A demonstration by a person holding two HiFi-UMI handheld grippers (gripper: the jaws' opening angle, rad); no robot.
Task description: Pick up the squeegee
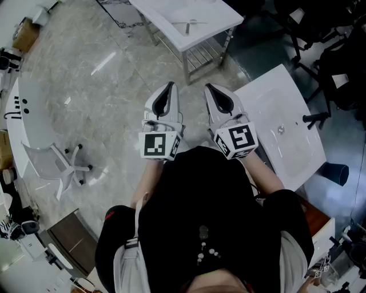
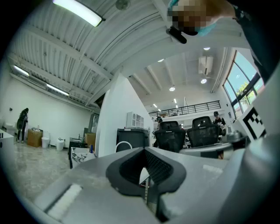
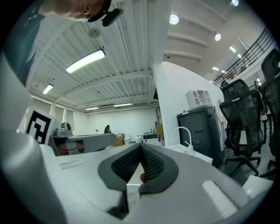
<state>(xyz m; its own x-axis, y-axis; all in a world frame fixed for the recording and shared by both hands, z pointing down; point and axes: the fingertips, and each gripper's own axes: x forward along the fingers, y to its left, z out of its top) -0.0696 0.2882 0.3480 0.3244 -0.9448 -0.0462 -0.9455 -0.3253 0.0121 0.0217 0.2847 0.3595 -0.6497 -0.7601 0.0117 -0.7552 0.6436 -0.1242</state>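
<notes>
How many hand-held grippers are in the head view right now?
2. The left hand-held gripper and the right hand-held gripper are side by side in front of the person, both shut.

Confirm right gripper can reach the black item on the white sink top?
Probably yes: only bare sink top lies between the right gripper and the black item; it is shut, so open first.

There were two claws, the left claw (image 1: 169,87) and the right claw (image 1: 209,87). Two white sink-topped desks stood ahead, the far desk (image 1: 171,17) and the near desk (image 1: 274,109). One white swivel chair (image 1: 60,166) and one dark bin (image 1: 336,173) stood nearby.
</notes>
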